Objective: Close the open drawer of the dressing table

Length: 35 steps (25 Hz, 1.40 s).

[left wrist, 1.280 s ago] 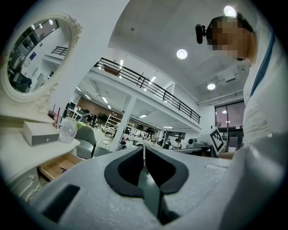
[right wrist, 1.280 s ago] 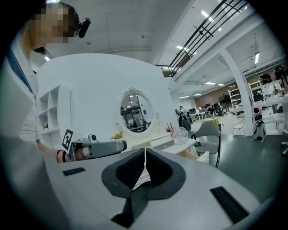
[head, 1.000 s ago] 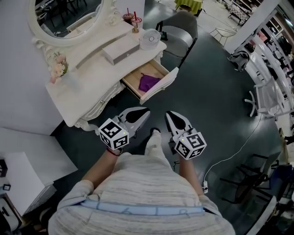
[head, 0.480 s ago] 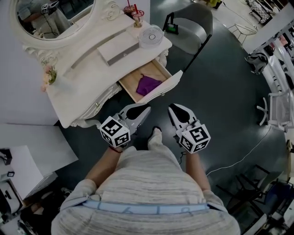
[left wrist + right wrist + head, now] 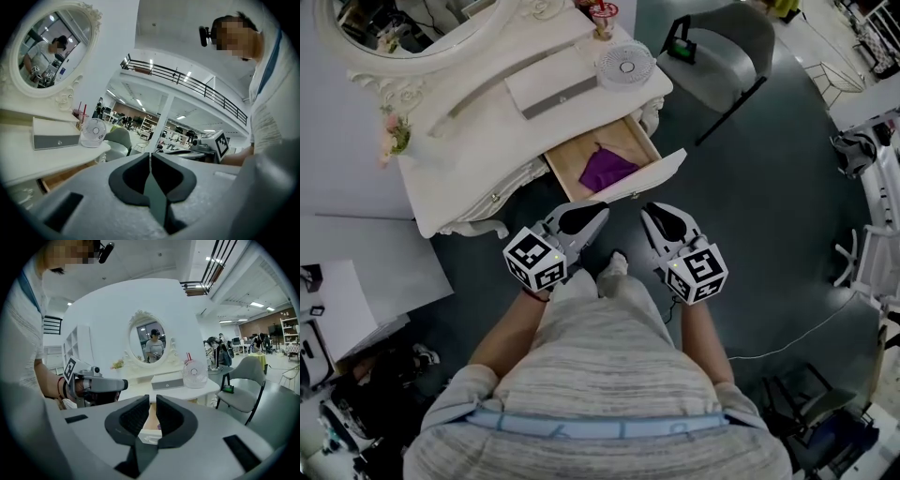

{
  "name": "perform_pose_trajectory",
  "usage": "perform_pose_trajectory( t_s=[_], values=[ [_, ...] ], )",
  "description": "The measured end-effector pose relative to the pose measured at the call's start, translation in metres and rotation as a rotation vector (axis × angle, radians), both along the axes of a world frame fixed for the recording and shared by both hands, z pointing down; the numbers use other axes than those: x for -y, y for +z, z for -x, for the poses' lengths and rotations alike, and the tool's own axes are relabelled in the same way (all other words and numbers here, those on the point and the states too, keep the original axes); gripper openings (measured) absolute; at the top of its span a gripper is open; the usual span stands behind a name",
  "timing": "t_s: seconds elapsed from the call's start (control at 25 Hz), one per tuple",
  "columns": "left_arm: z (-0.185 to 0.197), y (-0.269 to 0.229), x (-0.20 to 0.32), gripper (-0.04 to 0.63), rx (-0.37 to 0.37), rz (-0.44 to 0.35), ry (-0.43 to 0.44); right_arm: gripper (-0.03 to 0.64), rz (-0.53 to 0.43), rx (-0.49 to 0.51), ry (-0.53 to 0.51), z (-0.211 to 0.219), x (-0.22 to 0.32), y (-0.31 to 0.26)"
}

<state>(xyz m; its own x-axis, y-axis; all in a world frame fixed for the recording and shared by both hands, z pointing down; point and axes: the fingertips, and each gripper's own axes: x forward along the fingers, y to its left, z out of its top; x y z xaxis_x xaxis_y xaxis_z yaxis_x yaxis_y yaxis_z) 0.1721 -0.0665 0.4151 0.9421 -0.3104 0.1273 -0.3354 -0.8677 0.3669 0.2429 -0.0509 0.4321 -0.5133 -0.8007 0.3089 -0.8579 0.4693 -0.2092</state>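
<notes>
The white dressing table [image 5: 459, 159] stands at the upper left of the head view. Its drawer [image 5: 649, 183] is pulled out, showing a wooden bottom with a purple cloth [image 5: 607, 169] lying inside. My left gripper [image 5: 592, 212] is shut and empty, just short of the drawer's white front. My right gripper [image 5: 654, 212] hangs beside it, also just short of the front, its jaws a narrow gap apart with nothing between them. In the left gripper view the left gripper [image 5: 150, 157] points past the table's right end. Through the right gripper [image 5: 153, 401] I see the drawer's front.
On the tabletop are a small white fan [image 5: 625, 66], a flat white box [image 5: 553, 82], a drink cup [image 5: 602, 17] and flowers [image 5: 394, 136] under the oval mirror [image 5: 403, 37]. A grey chair [image 5: 722, 47] stands right of the table. A white cable [image 5: 787, 337] trails on the dark floor.
Both grippers have come closer to the drawer front, which lay well ahead of them a second ago. The drawer stays open and the jaws look unchanged.
</notes>
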Motion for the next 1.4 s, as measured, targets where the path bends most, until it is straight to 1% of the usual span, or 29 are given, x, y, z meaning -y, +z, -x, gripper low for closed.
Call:
perform_pose_trajectory(
  t_s=[0.24, 0.48, 0.84, 1.12, 1.4],
  values=[
    [0.004, 0.031, 0.016, 0.025, 0.025, 0.031, -0.038, 0.012, 0.040, -0.035, -0.037, 0.001, 0.017, 0.034],
    [0.005, 0.066, 0.030, 0.025, 0.057, 0.069, -0.052, 0.014, 0.092, -0.067, -0.034, 0.002, 0.029, 0.068],
    [0.000, 0.117, 0.035, 0.025, 0.096, 0.153, -0.061, 0.075, 0.217, -0.111, -0.024, -0.002, 0.042, 0.130],
    [0.003, 0.136, 0.039, 0.025, 0.095, 0.207, -0.078, 0.092, 0.341, -0.156, -0.007, -0.006, 0.049, 0.183],
    [0.014, 0.145, 0.047, 0.025, 0.097, 0.230, -0.108, 0.094, 0.426, -0.198, 0.016, -0.014, 0.052, 0.224]
  ],
)
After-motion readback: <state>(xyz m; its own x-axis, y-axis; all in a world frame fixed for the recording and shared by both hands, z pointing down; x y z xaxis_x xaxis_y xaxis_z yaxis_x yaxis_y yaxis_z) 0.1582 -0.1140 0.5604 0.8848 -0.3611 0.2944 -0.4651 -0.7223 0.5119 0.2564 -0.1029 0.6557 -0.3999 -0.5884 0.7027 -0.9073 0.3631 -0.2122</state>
